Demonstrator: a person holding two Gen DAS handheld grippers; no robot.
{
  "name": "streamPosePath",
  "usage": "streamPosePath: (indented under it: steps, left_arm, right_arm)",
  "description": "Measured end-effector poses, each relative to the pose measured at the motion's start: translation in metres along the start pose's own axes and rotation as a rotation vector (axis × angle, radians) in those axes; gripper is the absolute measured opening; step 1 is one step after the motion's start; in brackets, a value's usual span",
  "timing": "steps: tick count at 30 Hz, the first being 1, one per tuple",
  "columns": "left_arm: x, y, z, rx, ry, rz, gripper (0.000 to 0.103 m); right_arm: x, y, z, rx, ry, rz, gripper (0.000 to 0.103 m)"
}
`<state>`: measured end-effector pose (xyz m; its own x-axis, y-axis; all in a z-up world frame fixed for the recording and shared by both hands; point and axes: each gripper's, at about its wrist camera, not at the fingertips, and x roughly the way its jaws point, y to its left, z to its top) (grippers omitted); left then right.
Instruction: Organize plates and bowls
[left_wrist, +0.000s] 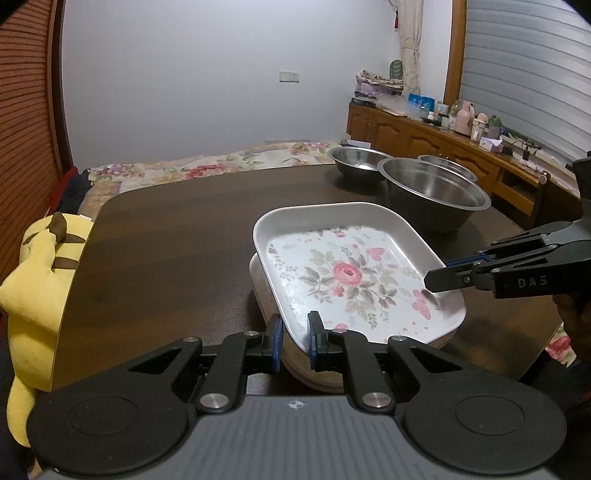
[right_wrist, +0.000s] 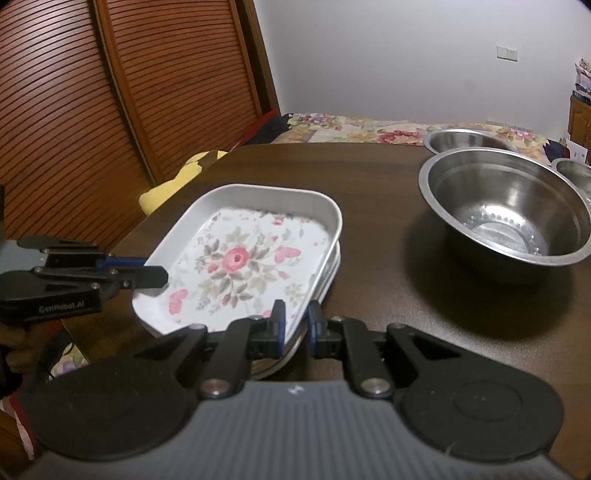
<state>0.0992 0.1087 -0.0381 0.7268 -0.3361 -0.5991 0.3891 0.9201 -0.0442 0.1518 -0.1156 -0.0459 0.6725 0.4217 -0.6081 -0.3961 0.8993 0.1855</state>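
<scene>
Both our left gripper (left_wrist: 295, 341) and right gripper (right_wrist: 295, 326) pinch opposite rims of the white rectangular floral plate (left_wrist: 351, 273), tilted atop another plate just ahead; uneven release risks sliding it off.

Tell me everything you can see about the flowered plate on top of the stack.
The flowered plate is a shallow white rectangular dish with rounded corners, a raised rim and a pink rose print with butterflies inside. It looks glossy, perhaps melamine or ceramic. It sits slightly tilted and askew on other similar plates on the dark wooden table. The left hand-held gripper and right hand-held gripper each straddle its rim at adjacent edges.
</scene>
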Motion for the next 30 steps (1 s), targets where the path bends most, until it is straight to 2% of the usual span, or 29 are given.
streamPosePath:
  steps: [5, 19, 30]
  left_arm:
    - [0.002, -0.002, -0.002, 0.016, 0.001, 0.029, 0.016]
    - [0.004, -0.001, -0.006, 0.016, 0.001, 0.039, 0.016]
    - [0.004, 0.001, -0.006, -0.016, -0.004, 0.039, 0.016]
  right_arm:
    - [0.000, 0.001, -0.003, -0.002, -0.007, -0.002, 0.015]
    - [0.001, 0.003, -0.009, 0.006, -0.029, -0.009, 0.015]
    - [0.000, -0.003, -0.012, 0.031, -0.041, 0.017, 0.016]
